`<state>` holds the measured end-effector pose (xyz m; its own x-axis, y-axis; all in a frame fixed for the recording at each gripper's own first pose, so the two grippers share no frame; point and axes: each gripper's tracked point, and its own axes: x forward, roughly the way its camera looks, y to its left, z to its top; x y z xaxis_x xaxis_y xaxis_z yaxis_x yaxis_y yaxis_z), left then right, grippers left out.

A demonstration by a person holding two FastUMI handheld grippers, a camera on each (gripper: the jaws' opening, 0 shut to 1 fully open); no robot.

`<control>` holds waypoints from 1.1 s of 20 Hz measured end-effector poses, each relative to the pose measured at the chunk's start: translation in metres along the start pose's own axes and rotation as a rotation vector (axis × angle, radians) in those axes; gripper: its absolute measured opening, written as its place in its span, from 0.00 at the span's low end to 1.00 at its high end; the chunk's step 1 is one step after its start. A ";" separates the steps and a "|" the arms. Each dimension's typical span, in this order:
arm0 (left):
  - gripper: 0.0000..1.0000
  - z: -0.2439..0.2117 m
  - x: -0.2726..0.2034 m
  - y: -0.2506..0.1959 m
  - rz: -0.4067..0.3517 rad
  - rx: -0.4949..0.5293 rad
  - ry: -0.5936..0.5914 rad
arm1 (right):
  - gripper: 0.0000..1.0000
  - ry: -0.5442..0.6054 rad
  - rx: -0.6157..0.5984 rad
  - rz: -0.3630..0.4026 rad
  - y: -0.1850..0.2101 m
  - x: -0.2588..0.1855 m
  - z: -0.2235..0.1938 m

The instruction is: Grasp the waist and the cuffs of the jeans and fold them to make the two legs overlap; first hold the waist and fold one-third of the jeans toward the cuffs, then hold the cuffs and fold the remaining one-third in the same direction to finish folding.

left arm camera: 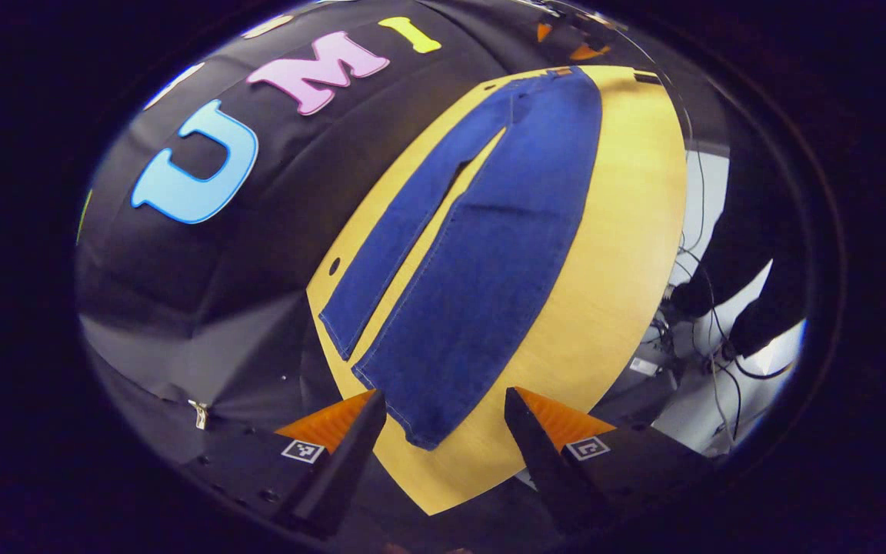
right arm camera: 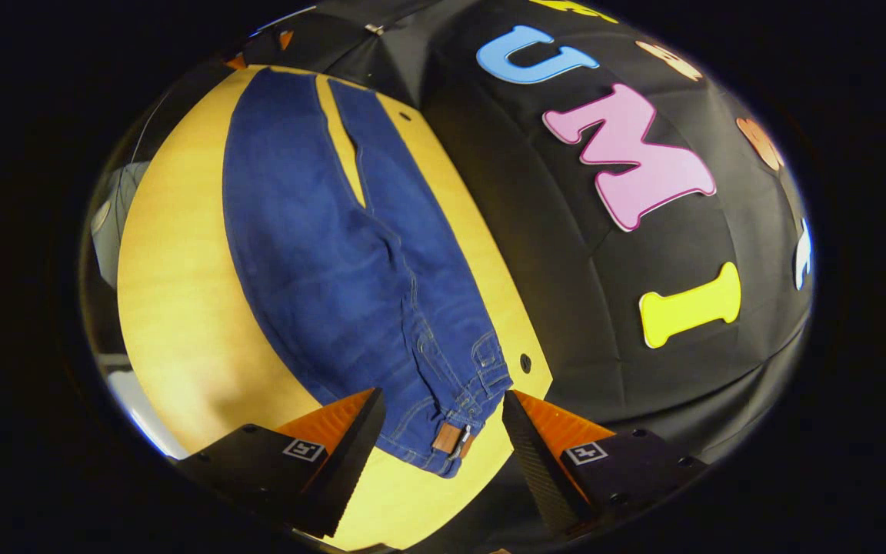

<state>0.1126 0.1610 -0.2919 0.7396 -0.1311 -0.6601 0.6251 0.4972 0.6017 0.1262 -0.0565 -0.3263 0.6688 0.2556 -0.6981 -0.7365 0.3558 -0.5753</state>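
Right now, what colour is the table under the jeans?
Yellow, light wood-look table; the left gripper view shows it best.

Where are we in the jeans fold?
Nothing is folded yet: the jeans lie full length on the table, legs side by side with a gap between them. In hand: the left gripper hangs open over a cuff, the right gripper open over the waist. Left: overlap the legs, then both one-third folds.
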 end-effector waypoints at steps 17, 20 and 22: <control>0.98 -0.031 0.065 0.006 -0.426 0.371 0.106 | 0.96 0.201 -0.194 0.103 -0.015 0.028 -0.119; 0.98 -0.027 0.070 0.000 -0.461 0.368 0.120 | 0.96 0.210 -0.197 0.113 -0.010 0.030 -0.124; 0.94 -0.025 0.069 -0.001 -0.506 0.350 0.139 | 0.96 0.216 -0.193 0.116 -0.011 0.034 -0.127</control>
<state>0.1566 0.1730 -0.3497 0.3066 -0.1516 -0.9397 0.9510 0.0894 0.2959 0.1443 -0.1659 -0.3983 0.5578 0.0798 -0.8262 -0.8259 0.1526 -0.5428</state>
